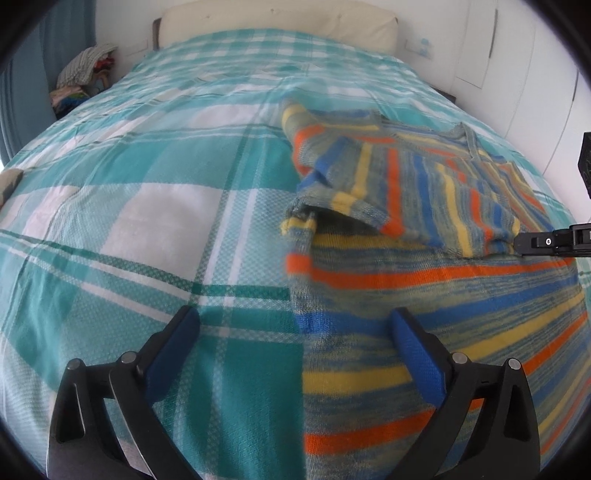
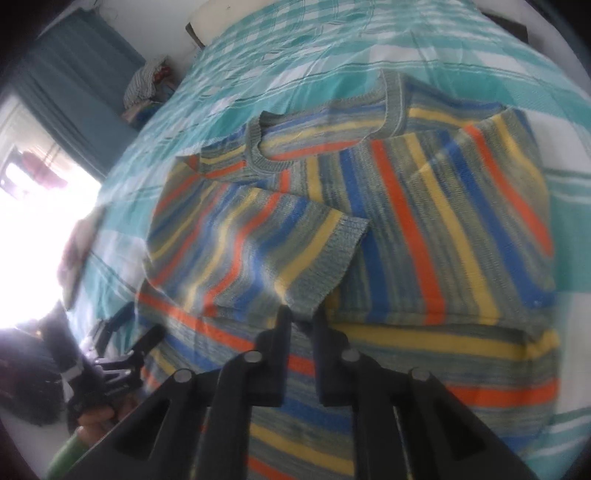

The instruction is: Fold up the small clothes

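A knitted sweater [image 1: 424,295] [image 2: 424,229] with blue, yellow and orange stripes lies flat on the teal checked bedspread [image 1: 147,184] [image 2: 295,48]. One sleeve [image 2: 258,251] is folded in over its body. In the left wrist view my left gripper [image 1: 295,323] is open wide just above the bed. The sweater's left edge lies between its blue pads [image 1: 410,332]. My right gripper [image 2: 302,314] [image 1: 532,242] stands with its jaws narrowly apart at the corner of the folded sleeve's cuff. No cloth shows pinched between them.
A pile of clothes [image 1: 86,74] [image 2: 147,81] sits beside the bed at the far left. A cream headboard [image 1: 277,22] ends the bed. White cupboard doors [image 1: 517,55] stand on the right. A hand [image 2: 92,417] holds the left gripper [image 2: 122,350].
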